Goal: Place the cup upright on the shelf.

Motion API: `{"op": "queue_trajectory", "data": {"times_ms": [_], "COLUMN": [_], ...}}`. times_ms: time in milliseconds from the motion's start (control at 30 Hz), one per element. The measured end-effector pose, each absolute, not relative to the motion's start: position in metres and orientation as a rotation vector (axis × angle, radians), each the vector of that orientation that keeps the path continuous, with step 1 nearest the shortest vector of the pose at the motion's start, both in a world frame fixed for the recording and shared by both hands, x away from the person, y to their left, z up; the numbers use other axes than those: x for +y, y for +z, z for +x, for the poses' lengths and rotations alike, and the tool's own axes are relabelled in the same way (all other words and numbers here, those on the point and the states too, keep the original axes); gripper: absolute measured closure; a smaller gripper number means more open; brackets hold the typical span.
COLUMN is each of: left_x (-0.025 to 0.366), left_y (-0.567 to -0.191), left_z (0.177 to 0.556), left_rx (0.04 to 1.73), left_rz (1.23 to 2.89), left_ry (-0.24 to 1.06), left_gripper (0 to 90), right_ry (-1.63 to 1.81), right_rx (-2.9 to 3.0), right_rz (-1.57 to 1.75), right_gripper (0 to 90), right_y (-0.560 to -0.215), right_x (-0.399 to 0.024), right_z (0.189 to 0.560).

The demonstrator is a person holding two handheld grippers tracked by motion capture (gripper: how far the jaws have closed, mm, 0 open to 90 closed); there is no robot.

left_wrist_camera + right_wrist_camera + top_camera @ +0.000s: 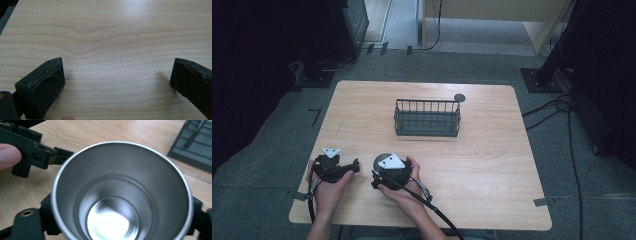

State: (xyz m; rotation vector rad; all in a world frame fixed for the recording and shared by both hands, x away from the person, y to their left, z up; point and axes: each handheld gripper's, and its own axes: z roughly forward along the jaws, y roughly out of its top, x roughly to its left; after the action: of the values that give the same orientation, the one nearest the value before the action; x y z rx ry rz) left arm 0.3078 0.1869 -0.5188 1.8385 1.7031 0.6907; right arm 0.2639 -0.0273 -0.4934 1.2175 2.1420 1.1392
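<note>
The right claw [120, 220] pinches a steel cup [122, 192] between its jaws, which press the cup's outer wall on either side; the cup's open mouth faces the camera. The left claw [117, 82], just beside it, is spread wide over bare worktop [112, 37]. A wire basket [427, 118] stands well beyond both claws.

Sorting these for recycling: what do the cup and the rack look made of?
Cup: apparently stainless steel, brushed walls with a mirror-bright bottom. Rack: likely metal wire with a dark matte coating, judging by its thin bars. Neither is certain from looks alone.
</note>
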Motion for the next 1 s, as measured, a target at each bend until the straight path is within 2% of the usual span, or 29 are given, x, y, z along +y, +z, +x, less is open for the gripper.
{"op": "queue_trajectory", "data": {"times_ms": [1000], "left_x": [0.187], "left_y": [-0.519], "left_z": [0.308], "left_rx": [1.703], "left_rz": [1.840], "left_ry": [0.691], "left_gripper": [0.0], "right_ry": [1.093], "right_rx": [1.959], "right_rz": [1.348], "right_gripper": [18.0], "right_y": [-0.455], "right_x": [-0.095], "right_z": [0.286]}}
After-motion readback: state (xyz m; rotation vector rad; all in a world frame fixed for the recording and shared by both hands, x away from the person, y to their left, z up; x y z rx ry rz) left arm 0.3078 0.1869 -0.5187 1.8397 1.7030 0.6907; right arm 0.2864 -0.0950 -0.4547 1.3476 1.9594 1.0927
